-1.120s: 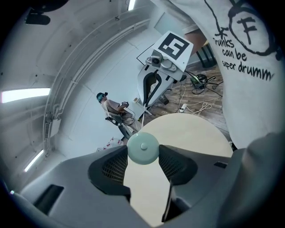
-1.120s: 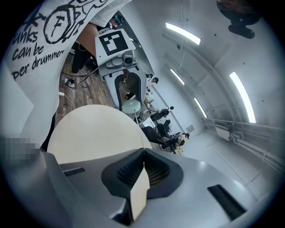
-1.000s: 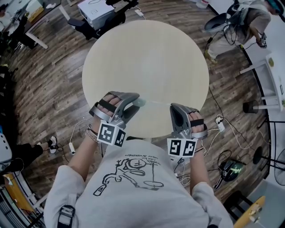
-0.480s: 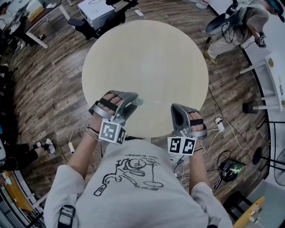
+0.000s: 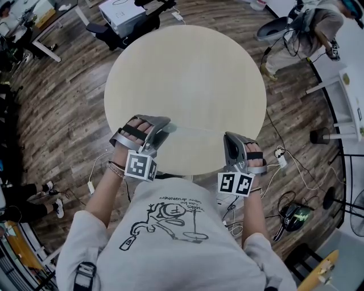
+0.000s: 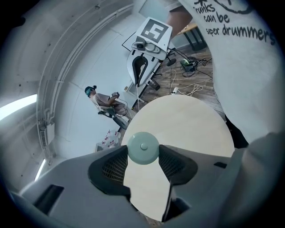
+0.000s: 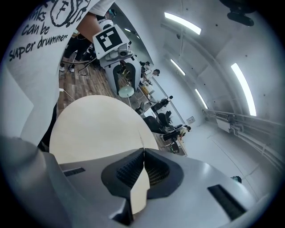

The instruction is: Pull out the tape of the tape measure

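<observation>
A round pale green tape measure [image 6: 143, 148] sits clamped between the pads of my left gripper [image 6: 143, 155], which is shut on its case. In the head view this gripper [image 5: 168, 128] hovers over the near left part of the round beige table [image 5: 187, 74]. A thin tape [image 5: 199, 131] stretches from the case rightward to my right gripper [image 5: 228, 137], whose jaws are shut on the tape's end. In the right gripper view the tape [image 7: 137, 122] runs edge-on from the closed pads [image 7: 133, 168] to the far tape measure [image 7: 126, 91].
The tabletop holds nothing else. Wooden floor surrounds it, with cables [image 5: 287, 165] at the right, a white box on a chair [image 5: 122, 14] at the back, and a person [image 5: 315, 23] at the far right. A white shelf edge [image 5: 347, 96] stands at the right.
Both grippers have drifted apart and lower toward the table's near edge. The stretch of tape between them has grown longer.
</observation>
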`<action>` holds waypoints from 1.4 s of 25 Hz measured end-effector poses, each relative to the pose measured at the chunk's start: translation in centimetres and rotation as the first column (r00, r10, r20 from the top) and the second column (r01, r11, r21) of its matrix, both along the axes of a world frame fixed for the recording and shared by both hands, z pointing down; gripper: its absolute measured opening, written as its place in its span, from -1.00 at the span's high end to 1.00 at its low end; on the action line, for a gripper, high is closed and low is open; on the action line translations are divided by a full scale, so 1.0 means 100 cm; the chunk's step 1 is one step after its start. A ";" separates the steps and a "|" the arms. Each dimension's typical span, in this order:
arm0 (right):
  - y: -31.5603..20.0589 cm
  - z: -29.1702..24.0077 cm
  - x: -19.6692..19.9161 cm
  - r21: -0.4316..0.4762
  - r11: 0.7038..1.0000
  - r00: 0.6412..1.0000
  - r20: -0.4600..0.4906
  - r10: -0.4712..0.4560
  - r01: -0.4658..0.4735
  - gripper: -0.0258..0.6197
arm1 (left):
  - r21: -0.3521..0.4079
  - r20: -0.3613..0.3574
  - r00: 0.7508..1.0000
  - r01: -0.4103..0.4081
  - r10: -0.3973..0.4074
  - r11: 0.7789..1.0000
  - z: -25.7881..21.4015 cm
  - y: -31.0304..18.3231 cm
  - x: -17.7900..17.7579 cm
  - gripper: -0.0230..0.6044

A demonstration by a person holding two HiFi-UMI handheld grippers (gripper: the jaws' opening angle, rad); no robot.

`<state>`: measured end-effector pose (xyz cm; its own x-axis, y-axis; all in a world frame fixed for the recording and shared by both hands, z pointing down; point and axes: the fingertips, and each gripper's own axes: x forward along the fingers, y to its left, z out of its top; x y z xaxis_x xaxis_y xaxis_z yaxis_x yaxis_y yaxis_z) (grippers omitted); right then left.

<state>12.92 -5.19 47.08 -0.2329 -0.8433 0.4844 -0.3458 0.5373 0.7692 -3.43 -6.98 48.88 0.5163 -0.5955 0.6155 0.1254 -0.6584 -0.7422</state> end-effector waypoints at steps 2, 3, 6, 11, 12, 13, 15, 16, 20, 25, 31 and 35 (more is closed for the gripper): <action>0.000 0.001 0.003 -0.001 1.000 1.000 -0.005 0.007 -0.007 0.88 | 0.002 0.007 1.000 -0.001 0.001 1.000 0.001 0.000 -0.002 0.16; 0.000 0.002 0.004 -0.001 1.000 1.000 -0.006 0.011 -0.011 0.88 | 0.003 0.009 1.000 -0.001 0.001 1.000 0.001 0.000 -0.002 0.16; 0.000 0.004 0.011 -0.002 1.000 1.000 -0.012 0.024 -0.024 0.88 | 0.003 0.017 1.000 -0.001 0.001 1.000 0.003 0.000 -0.005 0.16; 0.000 0.009 0.019 -0.004 0.999 0.999 -0.022 0.037 -0.037 0.88 | -0.002 0.021 1.000 -0.004 0.004 1.000 0.007 0.001 -0.005 0.16; 0.000 0.010 0.020 -0.005 0.999 0.999 -0.024 0.038 -0.038 0.88 | -0.003 0.021 1.000 -0.006 0.006 1.000 0.007 0.001 -0.005 0.16; -0.001 0.011 0.020 -0.006 0.999 0.999 -0.025 0.039 -0.039 0.88 | -0.004 0.023 1.000 -0.008 0.008 1.000 0.008 0.001 -0.005 0.16; -0.002 0.013 0.021 -0.007 0.999 0.999 -0.027 0.044 -0.044 0.88 | -0.002 0.029 1.000 -0.010 0.010 1.000 0.009 0.000 -0.006 0.16; -0.002 0.013 0.022 -0.008 0.999 0.998 -0.028 0.047 -0.048 0.88 | 0.000 0.033 0.999 -0.010 0.010 1.000 0.009 -0.001 -0.006 0.16; -0.002 0.014 0.030 -0.012 0.998 0.997 -0.032 0.068 -0.069 0.88 | 0.004 0.053 0.999 0.000 -0.001 1.000 0.011 -0.003 -0.011 0.16; -0.002 0.018 0.036 -0.015 0.997 0.996 -0.038 0.077 -0.078 0.88 | 0.003 0.061 0.998 0.009 -0.009 1.000 0.014 -0.004 -0.015 0.16; -0.002 0.021 0.041 -0.016 0.996 0.995 -0.045 0.090 -0.091 0.88 | 0.004 0.066 0.998 0.016 -0.016 1.000 0.018 -0.005 -0.023 0.16; -0.002 0.022 0.044 -0.020 0.995 0.994 -0.050 0.095 -0.096 0.88 | 0.002 0.071 0.997 0.018 -0.018 1.000 0.019 -0.005 -0.025 0.16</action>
<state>17.28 -5.35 49.31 -0.1274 -0.8491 0.5126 -0.3584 0.5213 0.7745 -5.95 -7.49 50.81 0.4603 -0.6052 0.6495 0.1657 -0.6602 -0.7326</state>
